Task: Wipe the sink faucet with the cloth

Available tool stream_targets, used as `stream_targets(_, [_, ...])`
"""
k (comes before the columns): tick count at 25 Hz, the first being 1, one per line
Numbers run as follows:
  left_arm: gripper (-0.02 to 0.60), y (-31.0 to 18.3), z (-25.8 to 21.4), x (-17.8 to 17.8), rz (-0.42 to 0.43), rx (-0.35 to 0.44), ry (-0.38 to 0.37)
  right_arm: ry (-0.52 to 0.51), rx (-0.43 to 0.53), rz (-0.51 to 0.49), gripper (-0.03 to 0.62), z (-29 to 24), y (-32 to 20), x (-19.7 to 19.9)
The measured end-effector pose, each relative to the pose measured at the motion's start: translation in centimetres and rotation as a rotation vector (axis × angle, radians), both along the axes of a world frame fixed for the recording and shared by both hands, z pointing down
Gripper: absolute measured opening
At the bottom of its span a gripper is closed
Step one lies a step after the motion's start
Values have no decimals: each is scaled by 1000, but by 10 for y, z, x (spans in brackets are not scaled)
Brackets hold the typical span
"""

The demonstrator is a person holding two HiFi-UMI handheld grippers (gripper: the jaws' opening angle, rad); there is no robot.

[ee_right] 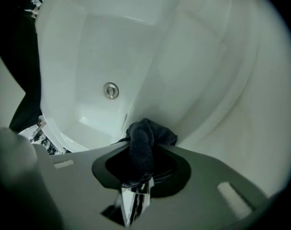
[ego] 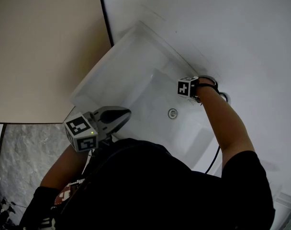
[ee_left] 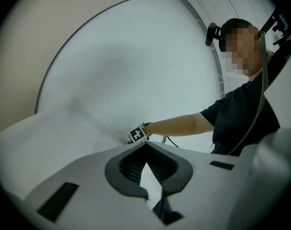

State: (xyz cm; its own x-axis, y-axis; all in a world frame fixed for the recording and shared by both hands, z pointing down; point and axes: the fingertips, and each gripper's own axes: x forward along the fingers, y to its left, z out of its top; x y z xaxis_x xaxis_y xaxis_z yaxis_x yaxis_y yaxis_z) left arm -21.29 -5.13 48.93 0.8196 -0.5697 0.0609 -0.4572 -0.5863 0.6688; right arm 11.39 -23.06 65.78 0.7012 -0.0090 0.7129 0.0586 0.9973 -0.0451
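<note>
A white sink [ego: 117,61] with a round metal drain [ego: 172,113] lies below me. My right gripper [ego: 195,93] reaches down at the basin's far right side, its marker cube [ego: 187,86] facing up. In the right gripper view its jaws [ee_right: 144,139] are shut on a dark grey cloth [ee_right: 140,152] bunched between them, over the basin's edge and the drain [ee_right: 111,90]. A shiny chrome piece [ee_right: 131,202] shows under the cloth; I cannot tell whether it is the faucet. My left gripper [ego: 125,114] hangs shut and empty over the near rim, pointing level [ee_left: 146,146].
A beige wall [ego: 40,47] stands left of the sink and a white surface [ego: 231,32] runs behind it. Marbled grey floor [ego: 26,162] shows at lower left. A black cable [ego: 213,159] hangs by my right arm.
</note>
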Motion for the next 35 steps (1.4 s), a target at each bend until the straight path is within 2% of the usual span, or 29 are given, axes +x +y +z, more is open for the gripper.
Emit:
stream_targets(4, [0,4,4,-8,-3,-17,-15,55,40,-11,80,21,8,3])
stream_targets(6, [0,4,2,-9,8,-15,-6,-27,131,54,80,15,6,-14])
stream_targets(7, [0,3,-1,-8,15,-11,-4,-127,198,100,80,8,6,-34])
stream_targets(9, [0,0,-7,-3,29,-2,-6,-414,321,194,80,-16,15,-87])
stream_targets(11, [0,-2,-13,4,49,8,-9,-744,397,318,80,-44,40,-138])
stream_targets(13, [0,-3,-17,15,81,16,-12,-1043,443,491,80,-60,72,-164])
stream_targets(16, [0,-2,-22,29,134,15,-40,-1332,497,792,80,-50,117,-150])
stream_targets(19, [0,3,-25,46,168,-1,-68,-1548,603,1144,80,-37,129,-89])
stream_targets(21, [0,7,-25,58,183,-21,-85,-1685,702,1294,80,-41,117,-46])
stream_targets(24, [0,13,-26,73,203,-41,-121,-1867,806,1344,80,-59,88,-3])
stream_targets(28, [0,14,-28,88,219,-43,-172,-2045,858,1336,80,-78,50,20])
stream_targets(31, [0,15,-29,95,228,-44,-194,-2067,865,1340,80,-79,30,27])
stream_targets(35, [0,14,-29,98,220,-64,-208,-2041,819,1373,78,-65,23,22])
